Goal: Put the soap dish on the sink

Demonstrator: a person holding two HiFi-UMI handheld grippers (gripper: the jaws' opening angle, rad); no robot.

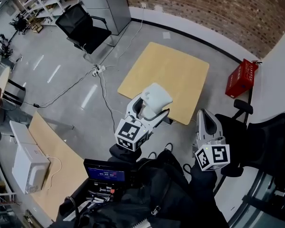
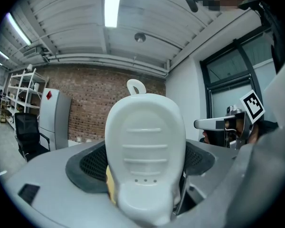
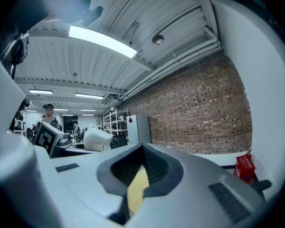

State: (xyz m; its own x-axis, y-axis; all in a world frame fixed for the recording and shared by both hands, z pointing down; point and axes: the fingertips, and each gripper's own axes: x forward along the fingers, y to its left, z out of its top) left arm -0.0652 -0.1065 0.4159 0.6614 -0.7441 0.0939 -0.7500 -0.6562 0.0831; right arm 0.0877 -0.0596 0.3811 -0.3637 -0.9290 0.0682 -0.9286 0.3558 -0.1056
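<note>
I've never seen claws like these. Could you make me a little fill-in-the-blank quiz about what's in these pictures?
The left claw grips the soap dish, whose colour is ____.
The right claw holds ____.
The crate by the brick wall is ____.
Missing words: white; nothing; red.

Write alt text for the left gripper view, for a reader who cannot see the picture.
A white soap dish fills the centre, held on end between the dark pads of the left tool. Behind it are a brick wall, a grey cabinet and a black chair at left. The right tool shows at right.
</note>
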